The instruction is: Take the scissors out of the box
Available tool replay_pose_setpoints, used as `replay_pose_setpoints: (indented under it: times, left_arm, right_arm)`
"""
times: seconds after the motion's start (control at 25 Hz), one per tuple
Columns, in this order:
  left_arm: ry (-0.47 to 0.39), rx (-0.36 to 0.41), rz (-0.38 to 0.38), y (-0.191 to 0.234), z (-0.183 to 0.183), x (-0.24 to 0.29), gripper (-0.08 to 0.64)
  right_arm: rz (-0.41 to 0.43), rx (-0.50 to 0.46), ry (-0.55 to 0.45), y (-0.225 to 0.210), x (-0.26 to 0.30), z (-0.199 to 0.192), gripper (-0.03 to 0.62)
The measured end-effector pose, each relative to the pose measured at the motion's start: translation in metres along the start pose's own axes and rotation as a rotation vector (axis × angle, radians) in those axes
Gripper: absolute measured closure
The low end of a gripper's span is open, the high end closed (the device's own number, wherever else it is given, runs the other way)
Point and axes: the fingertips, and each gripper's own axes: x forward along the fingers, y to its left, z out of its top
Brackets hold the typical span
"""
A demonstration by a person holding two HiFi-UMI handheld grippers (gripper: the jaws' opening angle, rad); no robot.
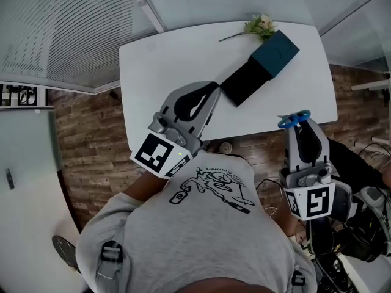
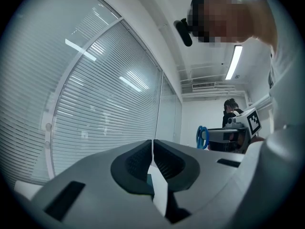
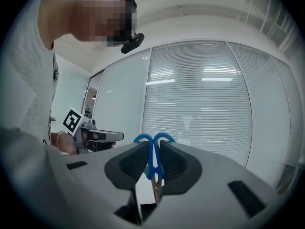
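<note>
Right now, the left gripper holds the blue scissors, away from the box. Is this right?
No: it is the right gripper that holds the blue scissors, its fingers shut on them, as the right gripper view shows. They are indeed away from the box.

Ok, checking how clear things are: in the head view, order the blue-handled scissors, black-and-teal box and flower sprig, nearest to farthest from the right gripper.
1. Blue-handled scissors: clamped in the right gripper, off the near edge of the white table.
2. Black-and-teal box: on the table, up and left.
3. Flower sprig: at the table's far edge.
</note>
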Motion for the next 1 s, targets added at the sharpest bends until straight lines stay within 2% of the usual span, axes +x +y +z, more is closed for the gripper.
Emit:
replay_pose_setpoints:
  times: [0.72, 1.0]
  left_arm:
    - [-0.002, 0.003, 0.008, -0.004, 0.001, 0.006, 0.532]
    - [-0.002, 0.000, 0.014, -0.009, -0.001, 0.022, 0.532]
  right_arm:
    - [-0.011, -0.007, -0.012, -0.007, -0.002, 0.004, 0.513]
    - [-0.004, -0.002, -0.014, -0.023, -0.001, 0.002, 0.514]
